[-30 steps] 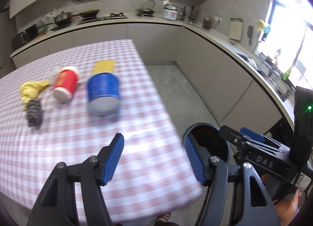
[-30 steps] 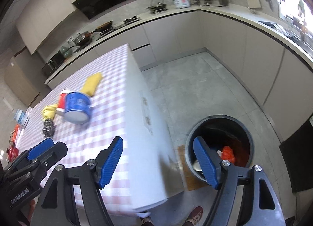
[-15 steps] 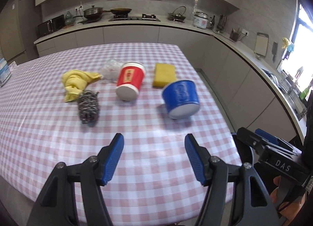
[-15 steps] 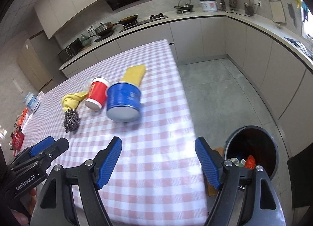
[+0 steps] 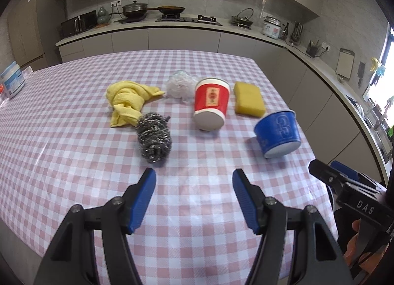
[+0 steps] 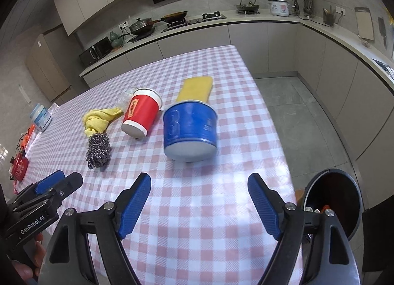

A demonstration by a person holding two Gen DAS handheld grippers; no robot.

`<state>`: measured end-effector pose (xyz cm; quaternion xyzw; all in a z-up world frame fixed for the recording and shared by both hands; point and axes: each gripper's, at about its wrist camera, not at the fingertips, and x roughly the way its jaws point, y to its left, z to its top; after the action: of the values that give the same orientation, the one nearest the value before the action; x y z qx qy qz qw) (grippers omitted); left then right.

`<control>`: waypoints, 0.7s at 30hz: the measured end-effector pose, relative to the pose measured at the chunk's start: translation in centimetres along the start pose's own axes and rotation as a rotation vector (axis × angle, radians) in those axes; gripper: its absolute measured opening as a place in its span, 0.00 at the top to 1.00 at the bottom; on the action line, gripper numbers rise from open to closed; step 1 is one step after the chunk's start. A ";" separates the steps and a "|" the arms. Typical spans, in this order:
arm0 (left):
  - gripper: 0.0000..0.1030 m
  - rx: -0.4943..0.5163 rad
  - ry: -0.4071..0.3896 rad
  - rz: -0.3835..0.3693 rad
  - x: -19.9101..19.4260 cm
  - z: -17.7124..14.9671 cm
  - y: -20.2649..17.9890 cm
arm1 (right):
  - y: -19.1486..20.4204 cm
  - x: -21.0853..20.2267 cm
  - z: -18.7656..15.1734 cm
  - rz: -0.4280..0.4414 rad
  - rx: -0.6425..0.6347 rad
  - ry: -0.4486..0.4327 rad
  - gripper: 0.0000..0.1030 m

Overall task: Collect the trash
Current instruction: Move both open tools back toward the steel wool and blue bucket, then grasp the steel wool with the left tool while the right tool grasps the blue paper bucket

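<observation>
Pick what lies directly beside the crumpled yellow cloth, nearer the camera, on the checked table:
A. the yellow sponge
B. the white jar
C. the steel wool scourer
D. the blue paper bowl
C: the steel wool scourer touches the near end of the crumpled yellow cloth.

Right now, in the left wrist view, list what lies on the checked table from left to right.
White tub with blue label → yellow cloth → steel wool scourer → crumpled clear plastic → red paper cup on its side → yellow sponge → blue paper bowl tipped over.
</observation>
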<state>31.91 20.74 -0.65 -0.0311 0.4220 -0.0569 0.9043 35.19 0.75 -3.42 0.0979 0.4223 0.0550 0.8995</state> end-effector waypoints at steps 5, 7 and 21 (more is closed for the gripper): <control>0.36 -0.011 0.017 0.012 1.7 0.9 1.4 | 0.8 1.9 1.2 -0.007 -0.010 0.008 0.18; 0.36 -0.018 0.026 0.019 2.6 1.4 2.0 | 0.9 2.7 1.9 -0.013 -0.008 0.008 0.18; 0.36 -0.017 0.060 0.029 7.5 4.1 4.0 | 1.7 7.2 4.5 -0.043 -0.013 0.034 0.17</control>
<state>40.17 23.80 -4.10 -0.0311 0.4497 -0.0414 0.8917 43.21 3.17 -5.63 0.0819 0.4392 0.0399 0.8937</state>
